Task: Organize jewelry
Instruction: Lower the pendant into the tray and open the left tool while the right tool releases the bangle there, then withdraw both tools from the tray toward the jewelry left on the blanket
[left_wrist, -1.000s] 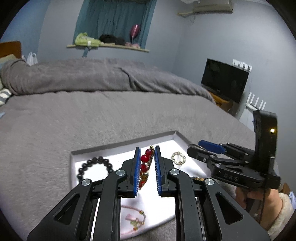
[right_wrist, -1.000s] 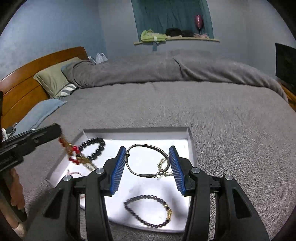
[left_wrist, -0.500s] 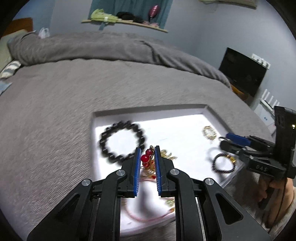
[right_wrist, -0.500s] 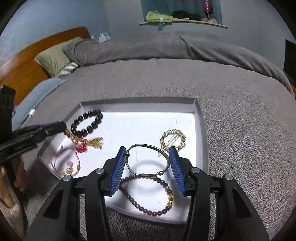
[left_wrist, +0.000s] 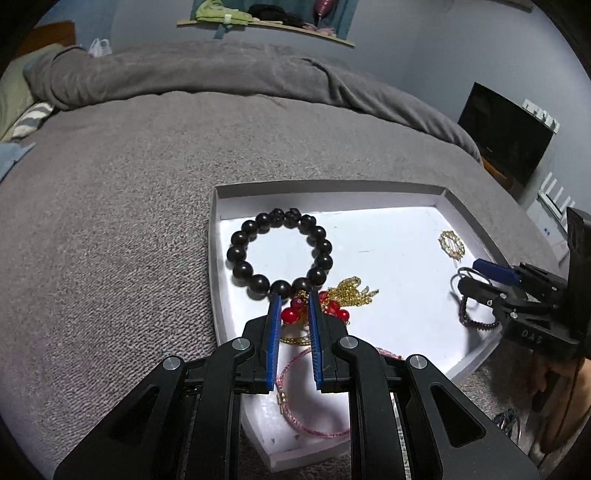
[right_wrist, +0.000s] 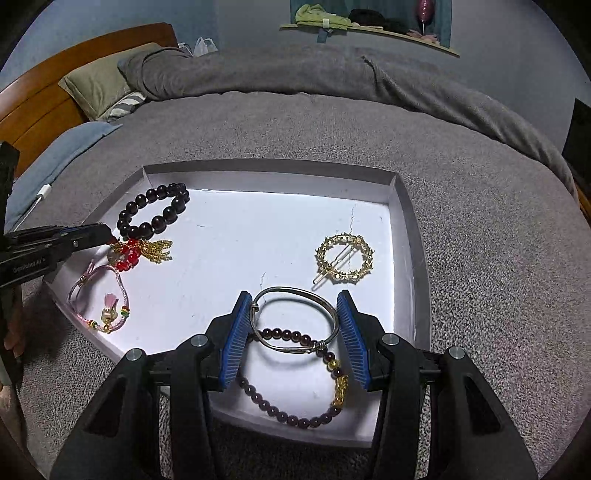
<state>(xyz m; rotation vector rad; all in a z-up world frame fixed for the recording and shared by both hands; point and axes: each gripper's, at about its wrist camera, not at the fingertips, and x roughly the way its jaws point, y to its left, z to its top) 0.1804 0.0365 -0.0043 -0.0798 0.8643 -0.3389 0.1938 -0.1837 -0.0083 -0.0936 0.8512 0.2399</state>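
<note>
Looking along your left gripper (left_wrist: 293, 295), you have the blue pads narrowed around the red-bead and gold-chain piece (left_wrist: 325, 301); whether they still pinch it cannot be told. The piece lies on the white tray (left_wrist: 406, 192) near its left wall, touching the near side of the black bead bracelet (left_wrist: 280, 253). A pink cord bracelet (left_wrist: 306, 398) sits under your fingers toward the near-left corner. The tray floor is bare through the centre and along the far wall; a gold hair clip (left_wrist: 451, 243) lies near the right wall. Your right gripper (left_wrist: 476, 277) is over the near-right edge.

Along your right gripper (right_wrist: 295, 321), the pads are spread fairly wide and press both sides of the silver bangle (right_wrist: 295, 321), held flat, casting a shadow on the tray (right_wrist: 402, 206) floor. Under it lies the dark purple bead bracelet (right_wrist: 295, 413), close to the near wall. The gold hair clip (right_wrist: 345, 264) is just beyond, near the right wall. Bare floor runs from the centre to the far wall and far-right corner. The black bead bracelet (right_wrist: 153, 216), red-bead and gold-chain piece (right_wrist: 142, 251) and pink cord bracelet (right_wrist: 101, 299) crowd the left wall, with your left gripper (right_wrist: 103, 232) at that rim. The tray rests on a grey blanket (right_wrist: 332, 125).
</note>
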